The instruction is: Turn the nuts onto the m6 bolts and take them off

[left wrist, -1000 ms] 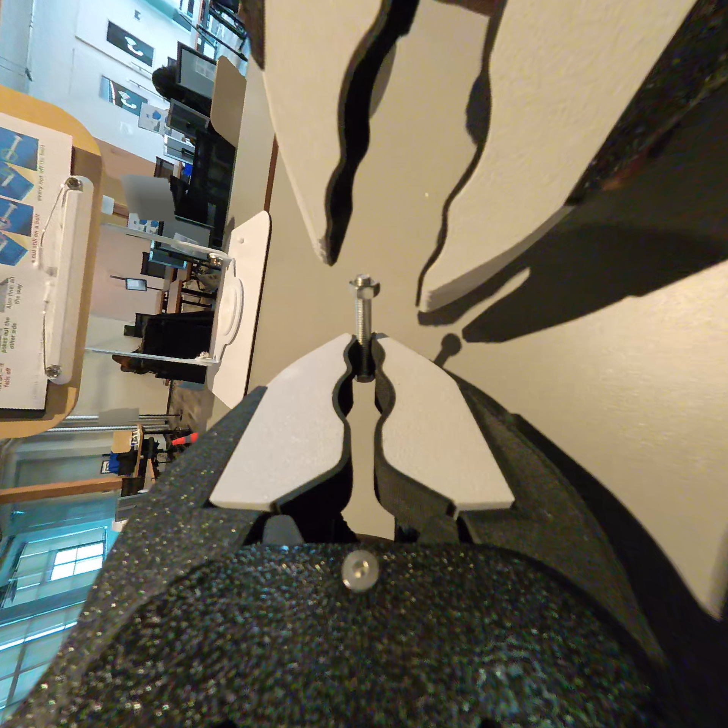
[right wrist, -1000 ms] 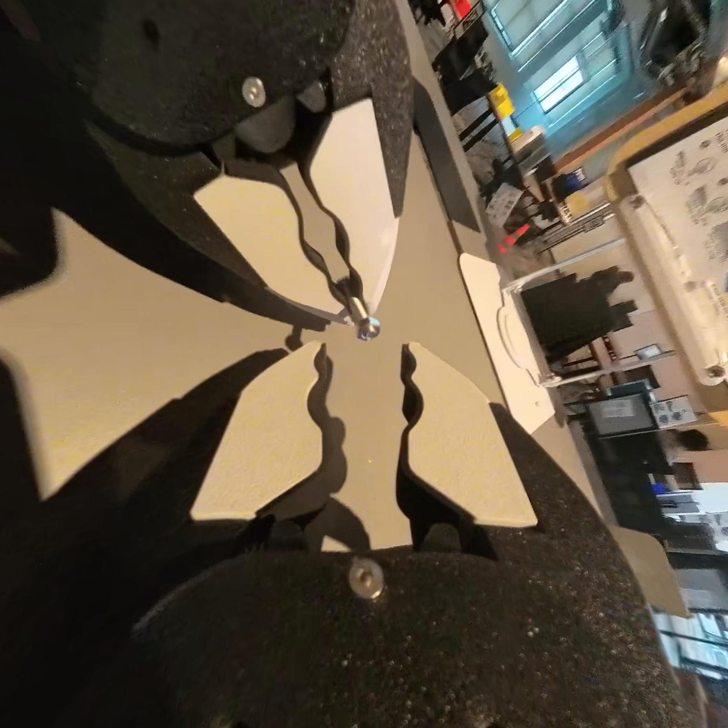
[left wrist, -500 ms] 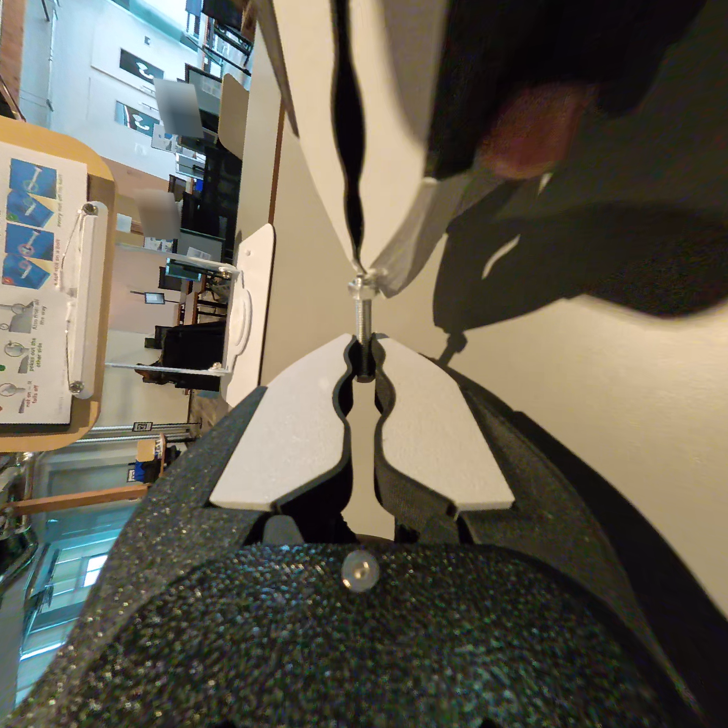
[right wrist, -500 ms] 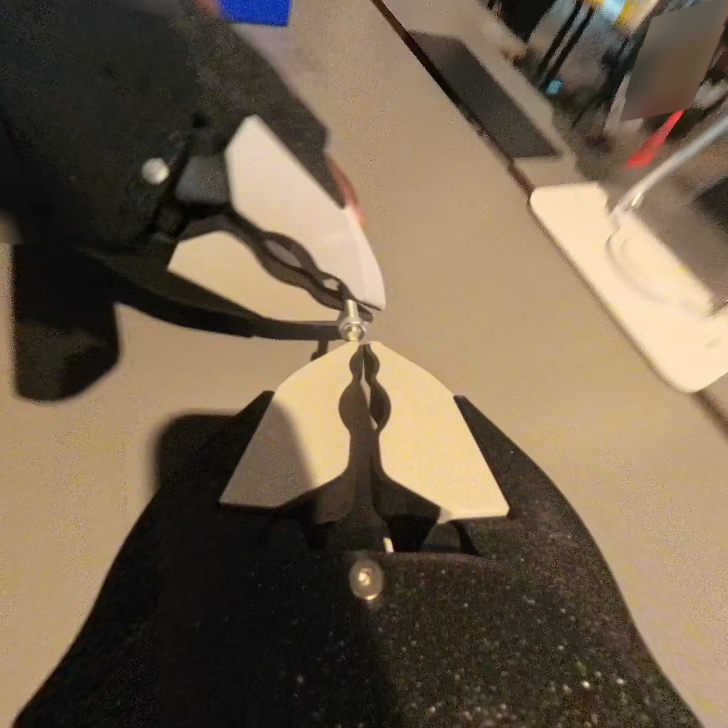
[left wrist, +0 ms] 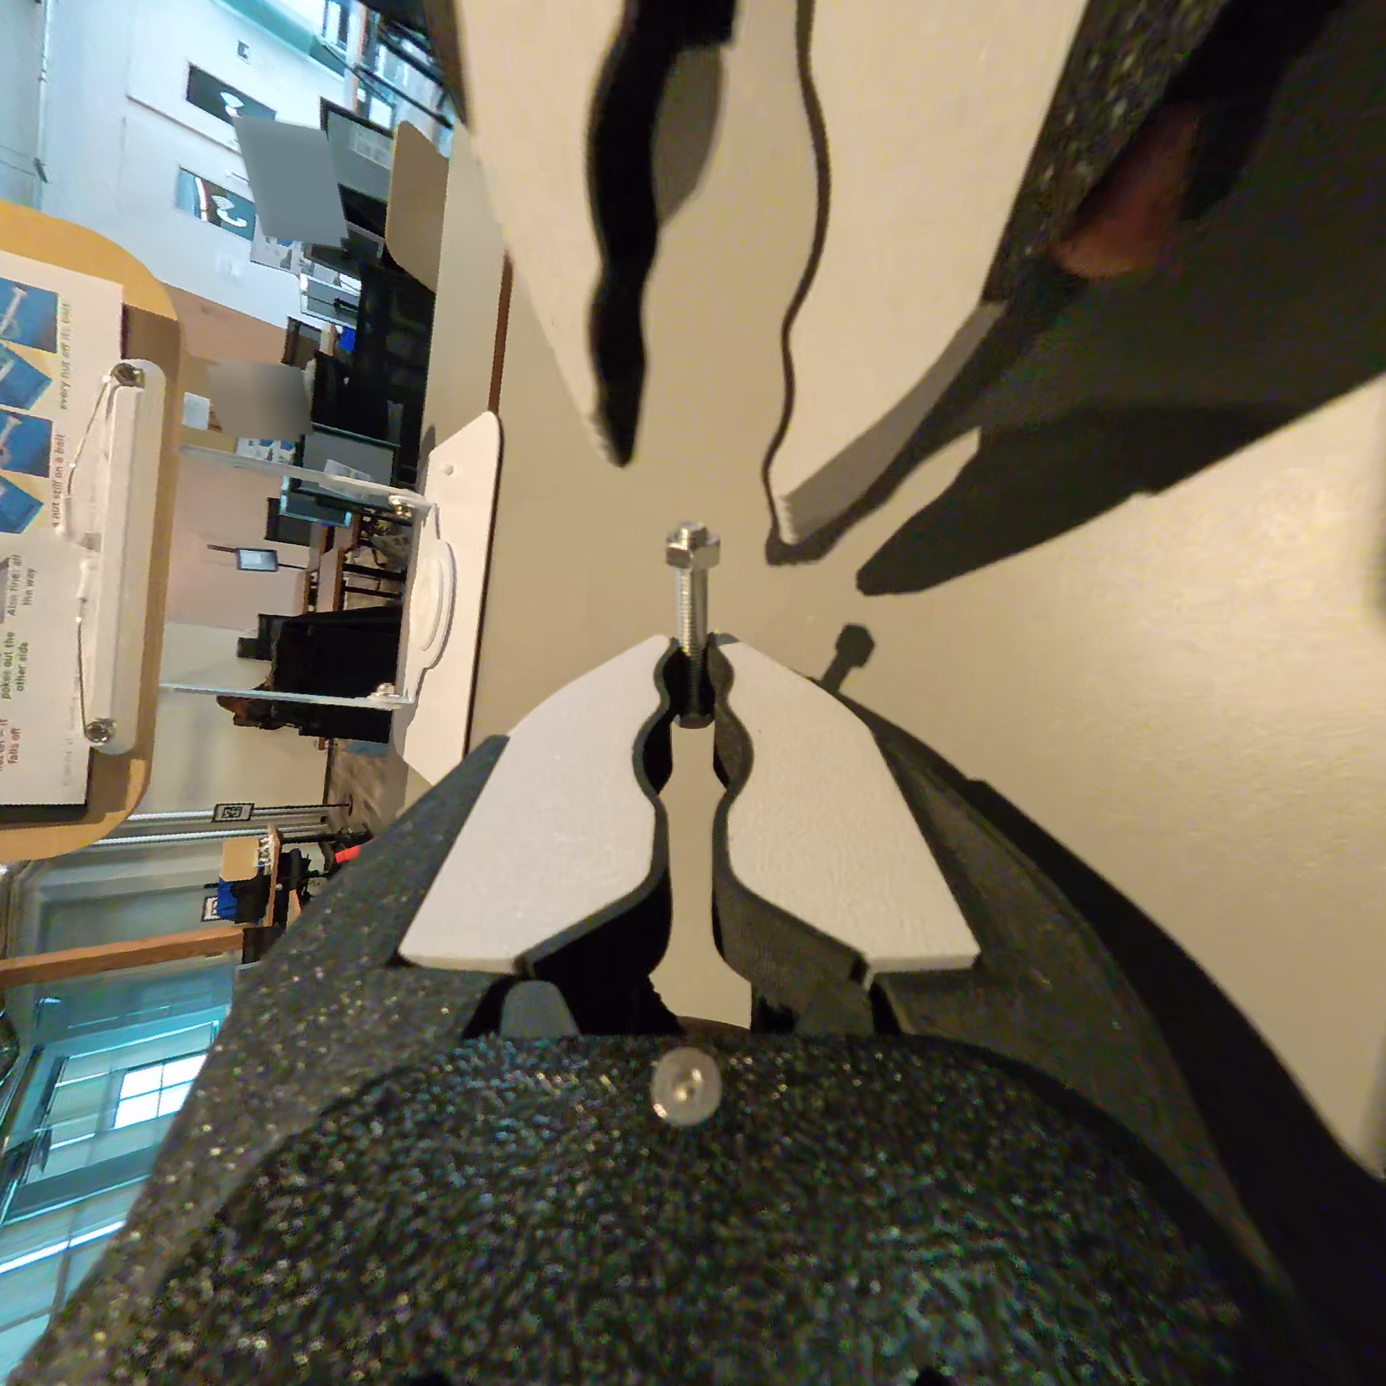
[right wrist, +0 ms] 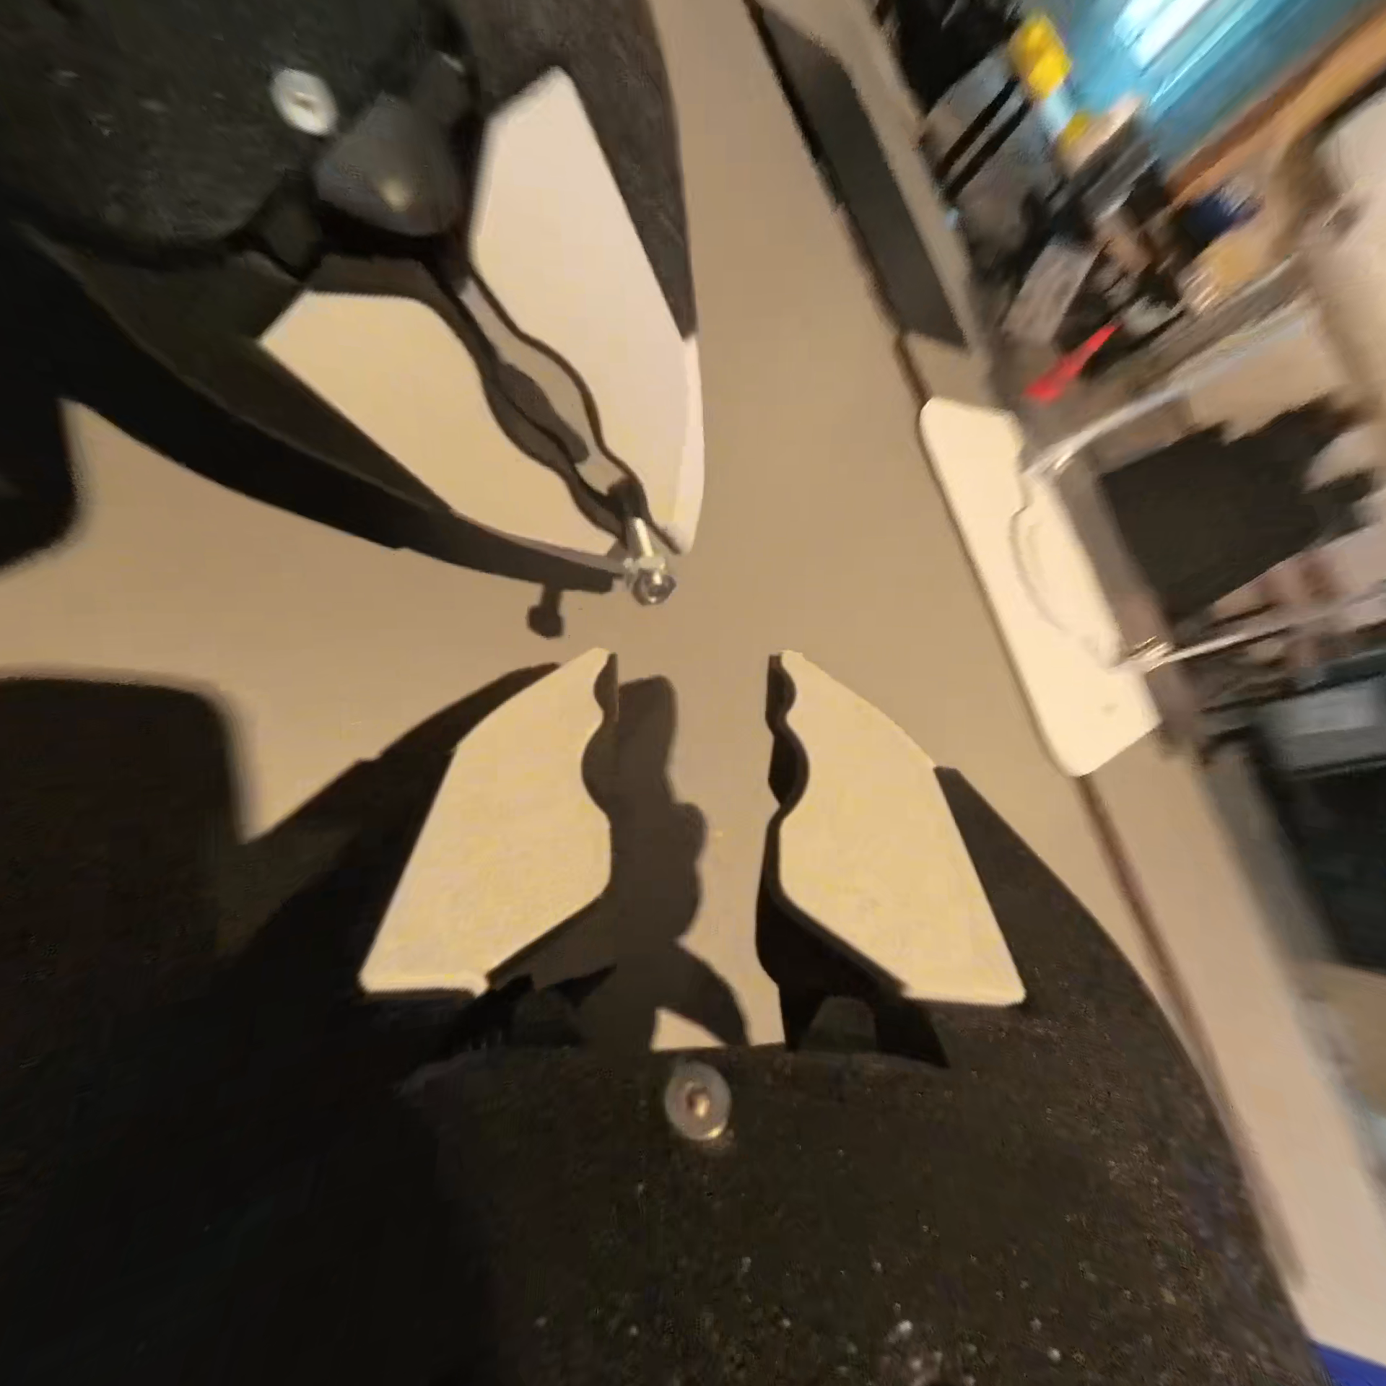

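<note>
- Left gripper (left wrist: 694, 649): jaws clenched on the bolt (left wrist: 691, 600) shank, pinched right at the tips; head end hidden in the notch btwn the jaws.
- Bolt sticks straight fwd out of the tips, threaded part bare, nut (left wrist: 691, 546) sitting at the far end.
- In right wrist view the same bolt (right wrist: 639, 541) pokes from the left gripper (right wrist: 652, 536) tips, nut (right wrist: 646, 574) at its free end, pointing toward the camera.
- Right gripper (right wrist: 694, 660): jaws released, wide gap, nothing btwn them.
- Nut lies just beyond the right tips, near but apart, slightly left of the gap's centre line; no contact.
- From left wrist view the right gripper (left wrist: 697, 480) comes in from the top, spread jaws either side of the nut's line, tips short of it.
- Bolt + nut held in air above the beige tabletop (left wrist: 1087, 750); their shadow (left wrist: 847, 649) falls on it just right of the left tips.
- Farther out: white base plate (right wrist: 1027, 592) w/ clear stand on the tabletop, well apart from both grippers.
- Beyond that, a wooden board w/ printed sheet (left wrist: 45, 525) at left edge; room behind is blurred.
</note>
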`<state>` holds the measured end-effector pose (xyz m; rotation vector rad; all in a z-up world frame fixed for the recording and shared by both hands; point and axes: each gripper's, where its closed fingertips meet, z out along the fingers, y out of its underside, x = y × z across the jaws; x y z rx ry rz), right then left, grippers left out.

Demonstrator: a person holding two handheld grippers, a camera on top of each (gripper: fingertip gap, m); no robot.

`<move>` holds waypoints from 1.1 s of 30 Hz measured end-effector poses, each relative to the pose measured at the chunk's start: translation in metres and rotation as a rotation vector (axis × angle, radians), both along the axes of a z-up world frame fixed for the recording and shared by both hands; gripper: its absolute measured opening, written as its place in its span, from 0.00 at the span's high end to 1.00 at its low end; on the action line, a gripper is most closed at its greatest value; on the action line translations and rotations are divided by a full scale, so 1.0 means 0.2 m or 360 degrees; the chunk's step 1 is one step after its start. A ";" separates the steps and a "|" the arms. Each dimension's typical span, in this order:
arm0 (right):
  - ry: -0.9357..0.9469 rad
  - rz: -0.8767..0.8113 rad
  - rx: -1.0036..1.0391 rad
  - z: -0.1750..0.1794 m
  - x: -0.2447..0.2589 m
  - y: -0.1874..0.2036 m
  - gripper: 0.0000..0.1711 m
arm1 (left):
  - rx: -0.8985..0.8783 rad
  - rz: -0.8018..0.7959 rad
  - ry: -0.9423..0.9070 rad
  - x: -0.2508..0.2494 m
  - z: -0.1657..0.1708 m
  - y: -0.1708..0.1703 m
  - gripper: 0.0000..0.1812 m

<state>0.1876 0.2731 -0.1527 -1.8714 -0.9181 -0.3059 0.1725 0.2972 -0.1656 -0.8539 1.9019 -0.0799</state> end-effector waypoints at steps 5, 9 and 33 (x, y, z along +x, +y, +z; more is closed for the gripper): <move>-0.0343 0.0256 0.0235 0.06 -0.08 -0.06 0.80 | -0.0003 -0.0044 0.0029 0.00 -0.01 -0.02 0.97; -0.0335 0.0293 0.0219 0.05 -0.12 -0.06 0.82 | 0.0015 -0.0077 0.0029 0.00 -0.02 -0.04 0.97; 0.0001 0.0192 0.0106 0.07 -0.09 -0.05 0.75 | 0.0014 -0.0065 -0.0018 0.01 0.00 -0.05 0.97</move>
